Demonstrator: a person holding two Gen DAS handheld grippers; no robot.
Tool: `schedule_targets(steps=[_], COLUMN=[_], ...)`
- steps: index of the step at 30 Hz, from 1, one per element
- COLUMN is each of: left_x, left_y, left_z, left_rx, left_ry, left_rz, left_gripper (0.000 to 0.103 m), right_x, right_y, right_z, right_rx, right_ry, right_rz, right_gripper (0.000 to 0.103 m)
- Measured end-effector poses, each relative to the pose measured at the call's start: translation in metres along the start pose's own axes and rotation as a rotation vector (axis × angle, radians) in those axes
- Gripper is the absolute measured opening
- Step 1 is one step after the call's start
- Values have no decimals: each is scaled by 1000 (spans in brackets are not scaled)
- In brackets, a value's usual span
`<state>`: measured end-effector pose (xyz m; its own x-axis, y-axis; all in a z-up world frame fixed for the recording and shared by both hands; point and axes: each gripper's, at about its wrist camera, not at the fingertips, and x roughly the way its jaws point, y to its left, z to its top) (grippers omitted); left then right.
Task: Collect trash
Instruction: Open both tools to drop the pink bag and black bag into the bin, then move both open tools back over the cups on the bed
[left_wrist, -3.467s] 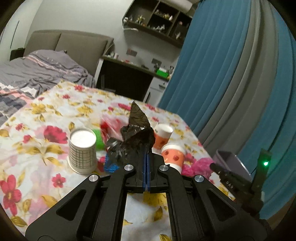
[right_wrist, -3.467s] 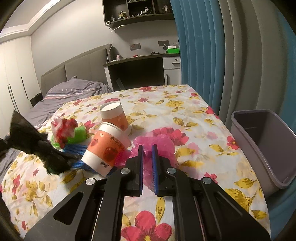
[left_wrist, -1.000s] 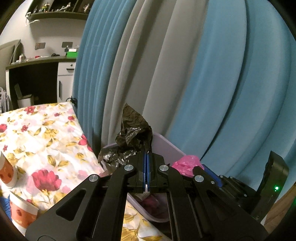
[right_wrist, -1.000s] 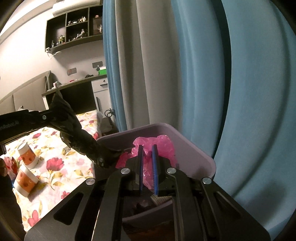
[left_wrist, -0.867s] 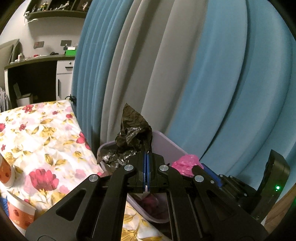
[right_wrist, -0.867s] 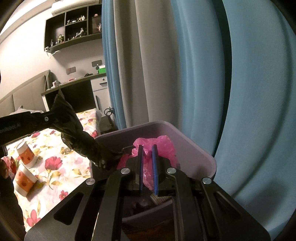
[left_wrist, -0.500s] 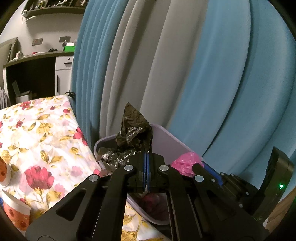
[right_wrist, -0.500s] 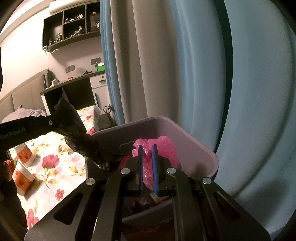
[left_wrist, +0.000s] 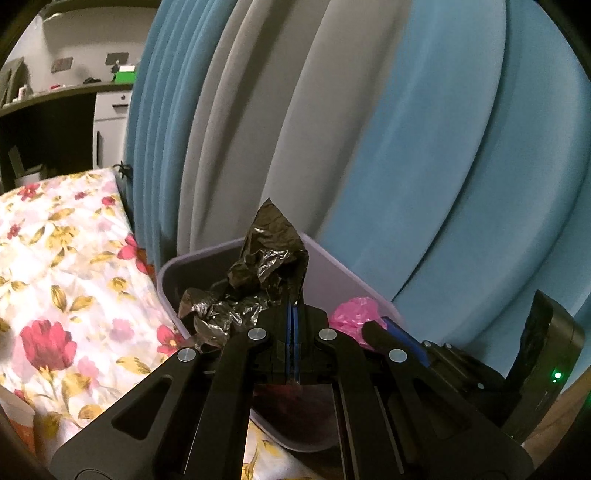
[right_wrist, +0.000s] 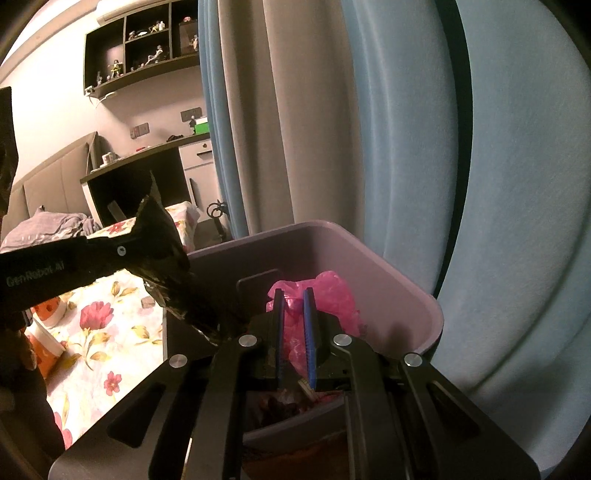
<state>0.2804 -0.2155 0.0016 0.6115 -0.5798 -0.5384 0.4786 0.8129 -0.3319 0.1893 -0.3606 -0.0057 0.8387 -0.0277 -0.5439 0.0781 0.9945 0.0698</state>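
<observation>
A crumpled black plastic bag (left_wrist: 266, 273) is pinched in my left gripper (left_wrist: 293, 308), which is shut on it over the near rim of the grey-lilac bin (left_wrist: 332, 258). In the right wrist view the same black bag (right_wrist: 166, 258) hangs from the left gripper's fingers at the bin's left wall. My right gripper (right_wrist: 293, 295) is shut on a pink plastic bag (right_wrist: 325, 295) and holds it above the inside of the bin (right_wrist: 399, 280). The pink bag (left_wrist: 351, 314) also shows at the right in the left wrist view.
The bin stands on the floor between the flowered bed cover (left_wrist: 66, 266) and the blue and grey curtains (left_wrist: 369, 147). Orange paper cups (right_wrist: 48, 332) lie on the bed at the left. A dark desk (right_wrist: 147, 177) stands behind.
My left gripper has sunk with the black bag closer over the bin. The right gripper has stayed over the bin with the pink bag in it.
</observation>
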Motion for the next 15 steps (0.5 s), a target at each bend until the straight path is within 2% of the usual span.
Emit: schedule_targets(steps=[1, 2, 3, 4, 5, 6, 9, 15], left_x=[2, 3, 4, 5, 4, 2, -6, -22], left_y=[1, 1, 2, 2, 2, 2, 6, 14], left_z=[-1, -1, -2, -2, -3, -3, -4, -9], left_rx=[-5, -9, -10, -8, -5, -7, -24, -37], left_ry=[6, 10, 13, 14, 10, -3, -35, -73], left_rz=[-15, -27, -38, -36, -32, -27, -28, 43], left_gripper=[1, 7, 20, 32, 56, 69, 77, 85], right_x=[0, 1, 2, 3, 3, 4, 3, -7], right_y=[0, 0, 0, 0, -1, -1, -2, -4], right_z=[0, 0, 0, -1, -1, -2, -3, -6], right_rx=[-1, 0, 1, 4, 6, 9, 12, 26], right_ry=[1, 4, 5, 6, 5, 5, 3, -16], right_rz=[0, 0, 0, 0, 0, -2, -7, -19], right_gripper=[10, 13, 15, 24, 32, 36, 39, 49])
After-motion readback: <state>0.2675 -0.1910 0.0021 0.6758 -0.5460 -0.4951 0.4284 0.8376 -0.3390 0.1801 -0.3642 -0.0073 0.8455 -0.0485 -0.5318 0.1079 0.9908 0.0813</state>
